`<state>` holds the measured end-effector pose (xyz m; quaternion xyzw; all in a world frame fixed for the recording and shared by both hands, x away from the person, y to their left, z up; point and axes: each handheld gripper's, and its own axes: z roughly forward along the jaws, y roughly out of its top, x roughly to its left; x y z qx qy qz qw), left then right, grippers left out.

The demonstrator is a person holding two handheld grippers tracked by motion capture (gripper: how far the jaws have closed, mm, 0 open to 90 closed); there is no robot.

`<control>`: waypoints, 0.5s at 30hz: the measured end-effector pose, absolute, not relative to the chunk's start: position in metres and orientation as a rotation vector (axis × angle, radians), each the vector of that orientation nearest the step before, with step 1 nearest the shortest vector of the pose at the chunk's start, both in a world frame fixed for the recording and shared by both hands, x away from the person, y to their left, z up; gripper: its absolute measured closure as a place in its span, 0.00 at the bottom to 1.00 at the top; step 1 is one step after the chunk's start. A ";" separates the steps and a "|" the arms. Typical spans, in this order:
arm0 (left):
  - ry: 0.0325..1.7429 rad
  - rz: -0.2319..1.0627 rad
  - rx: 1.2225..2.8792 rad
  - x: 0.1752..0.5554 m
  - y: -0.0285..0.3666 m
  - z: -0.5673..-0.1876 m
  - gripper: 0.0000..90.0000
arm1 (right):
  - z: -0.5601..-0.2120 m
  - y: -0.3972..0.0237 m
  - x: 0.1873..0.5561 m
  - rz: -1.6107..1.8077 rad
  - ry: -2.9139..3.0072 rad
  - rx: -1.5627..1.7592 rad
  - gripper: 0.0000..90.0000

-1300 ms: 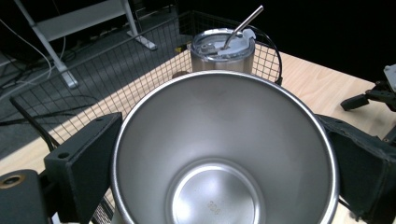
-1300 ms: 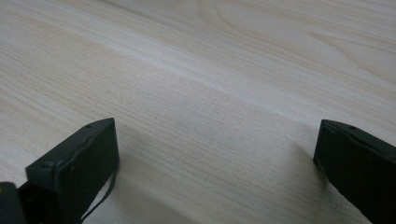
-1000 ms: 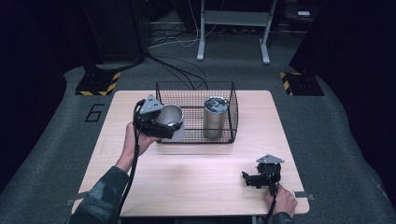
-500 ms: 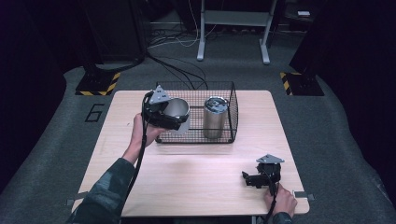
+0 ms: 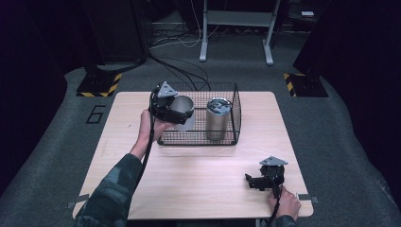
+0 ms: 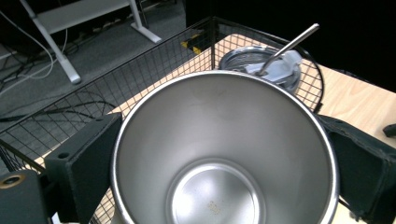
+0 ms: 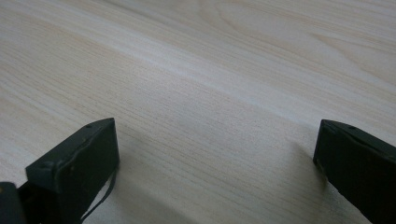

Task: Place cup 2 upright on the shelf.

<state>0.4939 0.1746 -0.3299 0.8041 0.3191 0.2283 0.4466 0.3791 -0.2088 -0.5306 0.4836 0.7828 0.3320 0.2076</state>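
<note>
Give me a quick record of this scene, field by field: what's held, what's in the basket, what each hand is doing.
left hand-held gripper: shut on the open cup, holding it over the basket's left part
cup: steel, empty inside, no lid
basket: black wire, on the table
tumbler: upright in the basket, lid on, metal straw sticking out
right hand-held gripper: open, holding nothing, low at the table's near right corner

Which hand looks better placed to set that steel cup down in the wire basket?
Left. The left gripper already clamps the cup at the basket edge, beside the lidded tumbler. The right gripper rests open on the table, far from the basket.
</note>
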 end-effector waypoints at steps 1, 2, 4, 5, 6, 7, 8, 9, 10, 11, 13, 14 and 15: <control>0.799 0.563 1.987 0.496 0.175 -0.331 0.07 | -0.531 -0.209 0.379 0.925 2.179 1.346 0.00; 0.801 0.561 1.990 0.498 0.175 -0.331 0.07 | -0.531 -0.209 0.379 0.925 2.179 1.347 0.00; 0.810 0.561 1.985 0.503 0.176 -0.330 0.07 | -0.531 -0.209 0.379 0.925 2.179 1.347 0.00; 0.819 0.568 1.973 0.506 0.175 -0.331 0.07 | -0.531 -0.209 0.379 0.925 2.179 1.347 0.00; 0.824 0.563 1.968 0.508 0.175 -0.331 0.07 | -0.531 -0.209 0.379 0.925 2.179 1.347 0.00; 0.829 0.565 1.970 0.510 0.175 -0.332 0.07 | -0.531 -0.209 0.379 0.925 2.179 1.348 0.00; 0.830 0.565 1.978 0.512 0.174 -0.332 0.07 | -0.531 -0.209 0.379 0.925 2.180 1.346 0.00; 0.835 0.567 1.972 0.514 0.173 -0.333 0.07 | -0.531 -0.209 0.379 0.925 2.179 1.348 0.00; 0.835 0.568 1.980 0.516 0.173 -0.334 0.07 | -0.531 -0.209 0.379 0.925 2.179 1.347 0.00; 0.839 0.566 1.978 0.518 0.172 -0.336 0.07 | -0.531 -0.209 0.379 0.925 2.179 1.347 0.00; 0.852 0.568 1.976 0.521 0.171 -0.339 0.07 | -0.531 -0.209 0.379 0.925 2.179 1.347 0.00; 0.857 0.563 1.978 0.522 0.171 -0.340 0.07 | -0.531 -0.209 0.379 0.925 2.180 1.346 0.00; 0.862 0.563 1.980 0.524 0.171 -0.341 0.07 | -0.531 -0.209 0.379 0.925 2.179 1.346 0.00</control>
